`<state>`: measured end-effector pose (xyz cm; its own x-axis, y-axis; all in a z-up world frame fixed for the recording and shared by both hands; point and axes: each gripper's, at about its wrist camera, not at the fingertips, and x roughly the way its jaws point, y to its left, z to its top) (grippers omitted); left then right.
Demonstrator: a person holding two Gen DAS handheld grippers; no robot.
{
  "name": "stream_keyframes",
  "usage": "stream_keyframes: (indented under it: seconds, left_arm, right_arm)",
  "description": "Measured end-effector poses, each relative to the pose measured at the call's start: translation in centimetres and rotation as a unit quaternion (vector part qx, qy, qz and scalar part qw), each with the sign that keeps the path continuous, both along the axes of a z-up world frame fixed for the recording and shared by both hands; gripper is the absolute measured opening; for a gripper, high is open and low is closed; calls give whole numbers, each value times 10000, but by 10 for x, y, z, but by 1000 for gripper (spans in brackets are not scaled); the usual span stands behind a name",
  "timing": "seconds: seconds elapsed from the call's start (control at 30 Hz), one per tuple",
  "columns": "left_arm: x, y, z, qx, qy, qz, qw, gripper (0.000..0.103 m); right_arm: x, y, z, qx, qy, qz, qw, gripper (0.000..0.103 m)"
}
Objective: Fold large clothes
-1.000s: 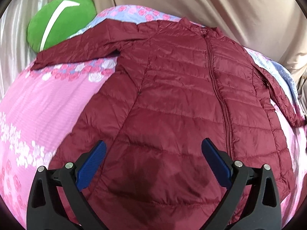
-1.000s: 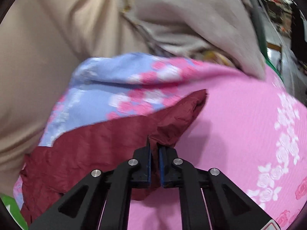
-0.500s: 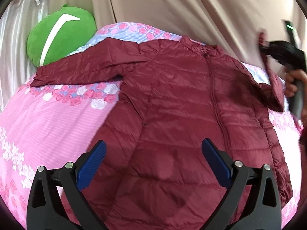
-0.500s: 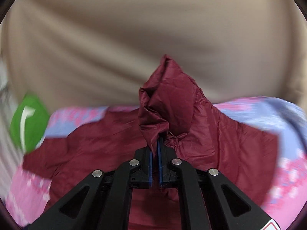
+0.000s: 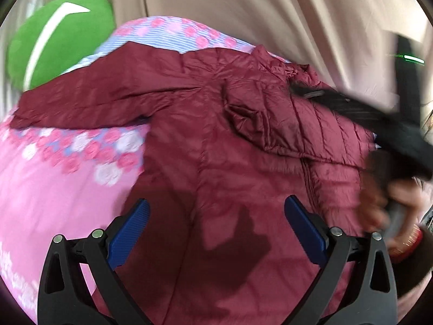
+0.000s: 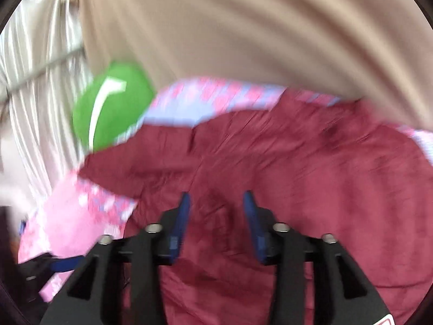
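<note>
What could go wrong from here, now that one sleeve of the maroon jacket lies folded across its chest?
The folded sleeve lies bunched and puffy on the jacket, so it may slide back off. The right gripper, jaws just opened with nothing between them, could snag it. The other sleeve reaches toward the green cushion and is yet to be folded.

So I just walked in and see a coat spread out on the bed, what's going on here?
A person with a gripper in each hand is folding a maroon puffer jacket on a pink floral bedspread. One sleeve now lies folded across the chest. The right gripper has just been opening, with nothing between its fingers. The left gripper hovers open over the hem. The other sleeve is not yet folded.
</note>
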<state>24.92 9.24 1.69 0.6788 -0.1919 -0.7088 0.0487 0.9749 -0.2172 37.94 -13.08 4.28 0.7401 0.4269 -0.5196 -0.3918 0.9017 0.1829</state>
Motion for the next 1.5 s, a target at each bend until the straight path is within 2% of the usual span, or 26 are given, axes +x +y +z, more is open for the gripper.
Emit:
stream_keyframes:
  seconds: [0.07,0.17,0.27,0.37,0.43,0.47,0.5,0.57,0.63,0.73,0.83,0.9,0.97,1.03,1.13,1.17,1.2,1.23,1.3,1.37,1.43,1.5]
  left_arm:
    - [26,-9,-2,-17,80,-61,9999,97]
    - [69,-21,-9,-103,248,-144,9995,97]
    - [106,-29,-22,-293,522,-119,9981,97]
    - [140,-35,-40,-824,887,-182,9925,96]
    - [150,-36,-44,-926,875,-52,9918,84]
    - [153,-37,-43,-922,834,-11,9922,67]
    - [157,-37,-40,-966,796,-63,9921,39]
    - [163,-33,-33,-1260,820,-255,9883,9]
    - [164,-20,-18,-1389,594,-197,9883,7]
    - [163,3,1,-1176,212,-2,9928,7]
    - [168,19,-10,-899,322,231,9952,6]
    - [172,21,-25,-747,468,290,9957,6]
    - [173,21,-35,-826,534,328,9946,6]
    - [173,20,-37,-824,511,348,9947,6]
    - [177,9,-38,-521,428,318,9972,6]
    - [179,6,-39,-444,407,306,9977,6]
    - [179,4,-40,-388,377,292,9981,6]
    - [179,2,-41,-369,359,267,9983,6]
    - [179,-2,-43,-462,386,121,9981,6]
    - [178,-12,-48,-386,386,-18,9985,6]
    - [176,-28,-50,21,275,-66,9996,6]
    - [176,-34,-50,233,197,-75,9995,7]
  right_arm:
    - [-11,-34,15,69,-229,-359,9991,54]
    - [-29,-100,24,-280,-397,-1311,9902,56]
    - [-38,-165,10,-444,-149,-2190,9746,57]
    - [-44,-226,-15,-192,318,-2869,9572,58]
    - [-45,-257,-30,103,614,-3032,9509,58]
    - [-41,-266,-36,270,757,-3079,9480,58]
    - [-40,-268,-40,364,823,-3113,9460,58]
    - [-37,-275,-45,444,898,-3122,9447,58]
    - [-34,-272,-45,416,879,-3076,9465,58]
    - [-34,-264,-49,423,913,-2824,9540,58]
    - [-35,-245,-53,678,1048,-2238,9666,56]
    - [-31,-237,-57,926,1248,-1913,9692,56]
    - [-19,-232,-65,1171,1516,-1720,9663,56]
    - [-9,-231,-68,1293,1575,-1754,9632,56]
    - [5,-243,-66,1680,1508,-2009,9532,56]
    - [6,-251,-64,1906,1402,-2192,9466,45]
    - [6,-257,-62,2021,1309,-2283,9434,6]
    - [4,-264,-59,2135,1219,-2406,9390,2]
    - [-4,-277,-56,2402,995,-2572,9307,1]
    - [3,-280,-69,1923,1256,-2926,9282,1]
    - [16,-273,-91,1423,1699,-2987,9282,0]
    - [13,-267,-94,1199,1679,-2989,9317,0]
